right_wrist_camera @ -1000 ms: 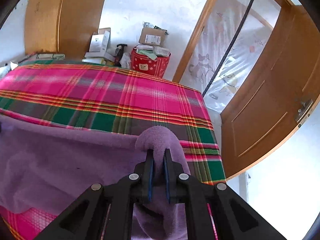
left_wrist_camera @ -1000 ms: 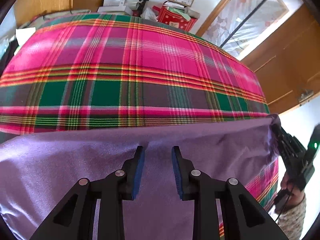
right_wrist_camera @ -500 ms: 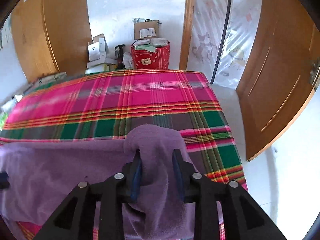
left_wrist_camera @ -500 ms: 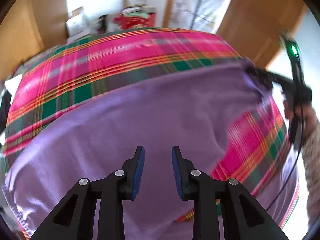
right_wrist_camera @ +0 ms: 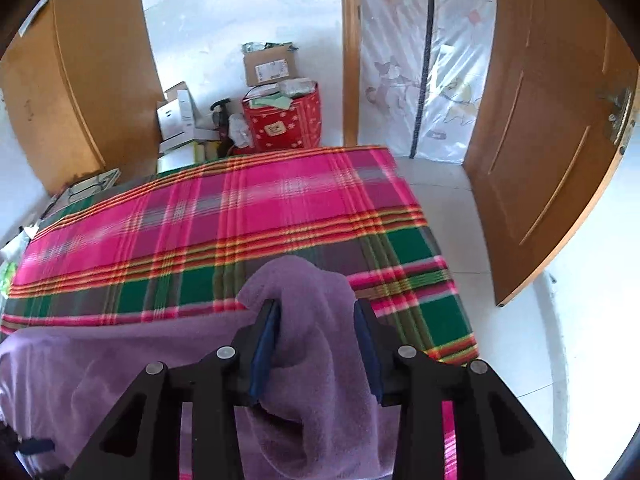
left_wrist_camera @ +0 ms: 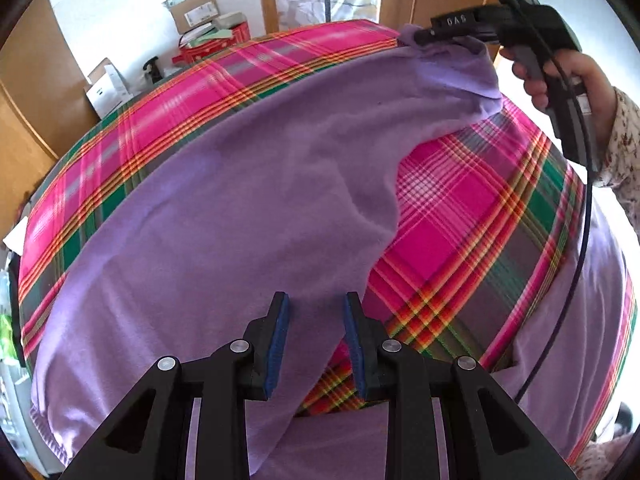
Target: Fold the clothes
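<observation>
The purple garment lies spread over the plaid blanket, its long axis running from below the left gripper up and away toward the right gripper, which sits at the garment's far corner in the left wrist view. In the right wrist view a humped fold of the same purple cloth rises between the right gripper's blue pads; the jaws are opening, the fold lies loosely between them and drapes against the left pad, while a gap shows beside the other pad, so the cloth is released rather than pinched. The left gripper is partly open with its pads apart; the garment passes beneath and between the fingertips, but no pinch shows and it grips nothing. It points steeply down at the cloth just ahead. A hand with a floral sleeve grasps the right gripper's handle, a black cable trailing down from it. Beyond the blanket's far edge, ahead of the right gripper, stand a red bag, cardboard boxes and a wooden door.
</observation>
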Motion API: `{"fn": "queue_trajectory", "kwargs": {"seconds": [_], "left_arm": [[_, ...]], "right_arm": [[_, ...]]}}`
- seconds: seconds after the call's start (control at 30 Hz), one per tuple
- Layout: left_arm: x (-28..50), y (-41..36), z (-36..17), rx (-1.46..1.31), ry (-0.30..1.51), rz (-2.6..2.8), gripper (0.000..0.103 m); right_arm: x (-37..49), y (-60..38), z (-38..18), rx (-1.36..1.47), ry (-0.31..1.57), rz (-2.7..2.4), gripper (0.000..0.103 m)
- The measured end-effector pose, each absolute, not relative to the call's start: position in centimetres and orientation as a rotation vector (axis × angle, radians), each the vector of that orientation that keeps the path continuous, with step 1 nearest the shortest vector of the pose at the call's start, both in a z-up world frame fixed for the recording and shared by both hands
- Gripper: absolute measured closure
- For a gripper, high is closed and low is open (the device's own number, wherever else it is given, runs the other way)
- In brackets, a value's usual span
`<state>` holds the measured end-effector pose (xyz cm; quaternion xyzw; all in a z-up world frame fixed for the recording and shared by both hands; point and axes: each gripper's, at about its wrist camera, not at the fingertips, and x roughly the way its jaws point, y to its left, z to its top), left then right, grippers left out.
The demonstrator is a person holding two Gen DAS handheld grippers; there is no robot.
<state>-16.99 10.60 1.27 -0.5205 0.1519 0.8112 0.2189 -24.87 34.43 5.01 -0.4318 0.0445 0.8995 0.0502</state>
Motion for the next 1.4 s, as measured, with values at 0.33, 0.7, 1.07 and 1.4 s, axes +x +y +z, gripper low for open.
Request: {"fn": "queue_trajectory", "kwargs": {"seconds": [0.33,0.7,1.07,1.4], "left_arm": [[-15.5,10.8,0.9,-1.433,0.497,2.245,0.074],[-16.0,11.0,0.2,-1.439,0.524,2.265,0.074],[-15.2,12.0,0.0,-1.425,0.610,2.302,0.073],[-14.6,12.9,-0.1,-1.414,0.673,2.294,0.073]], "right_arm": [[-23.2,37.2,6.3,-1.193,0.223,2.746,0.064],[-14.4,37.1,5.1,-1.171,0.237,2.848,0.064],[-13.3,31.8,1.2,-1.372,-0.167,2.978,0.064],[-14.6,28.6,-0.5,-1.399,-0.573,2.966,0.063]]}}
